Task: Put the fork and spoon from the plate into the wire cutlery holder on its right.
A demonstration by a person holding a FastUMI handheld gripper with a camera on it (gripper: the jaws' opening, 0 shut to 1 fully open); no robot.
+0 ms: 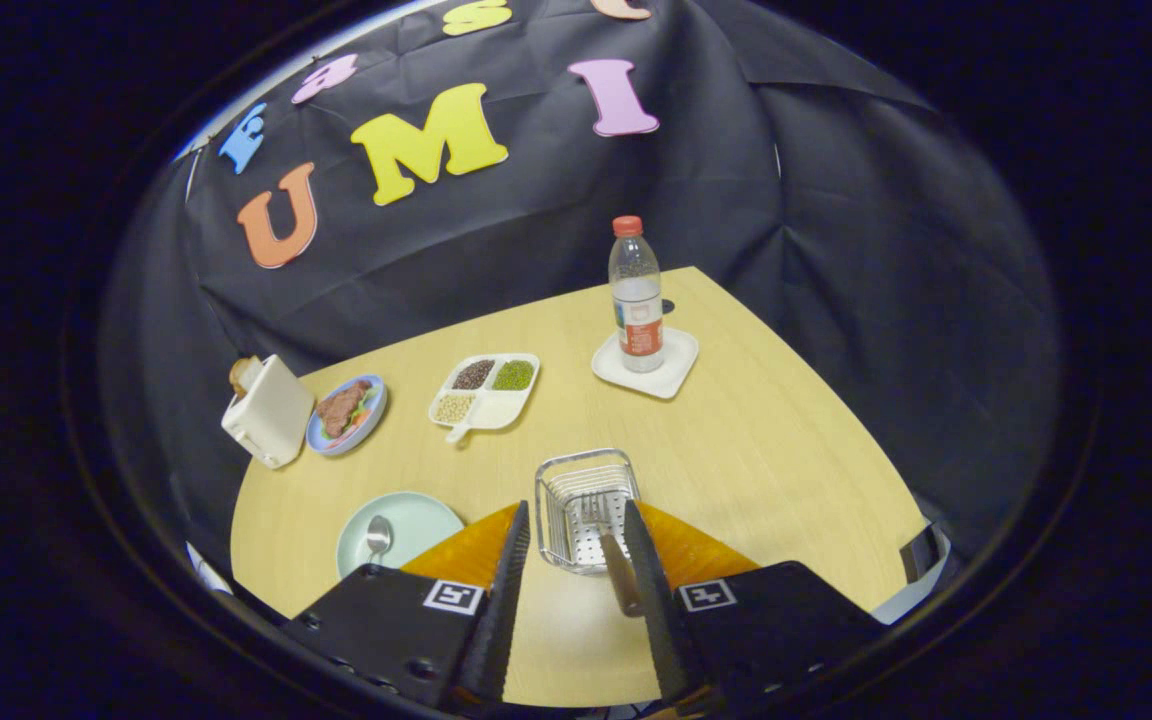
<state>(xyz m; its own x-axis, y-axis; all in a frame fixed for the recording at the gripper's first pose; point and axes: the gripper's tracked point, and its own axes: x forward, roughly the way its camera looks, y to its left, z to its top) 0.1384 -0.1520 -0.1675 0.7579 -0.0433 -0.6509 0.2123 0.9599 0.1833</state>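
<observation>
My gripper (576, 525) hangs open just above the near side of the wire cutlery holder (586, 505). The fork (608, 545) has a wooden handle and lies along the inside of my right finger (648, 590). Its tines reach into the holder, and the left finger is well clear of it. To the left of the holder, beyond my left finger, stands the pale green plate (428, 520). The spoon (378, 536) lies on that plate with its bowl towards the far side.
Farther back on the wooden table (756, 450) stand a water bottle (636, 295) on a white square coaster (671, 375), a divided dish of beans (486, 390), a plate of food (346, 412) and a white toaster (268, 410). Black cloth walls close in behind.
</observation>
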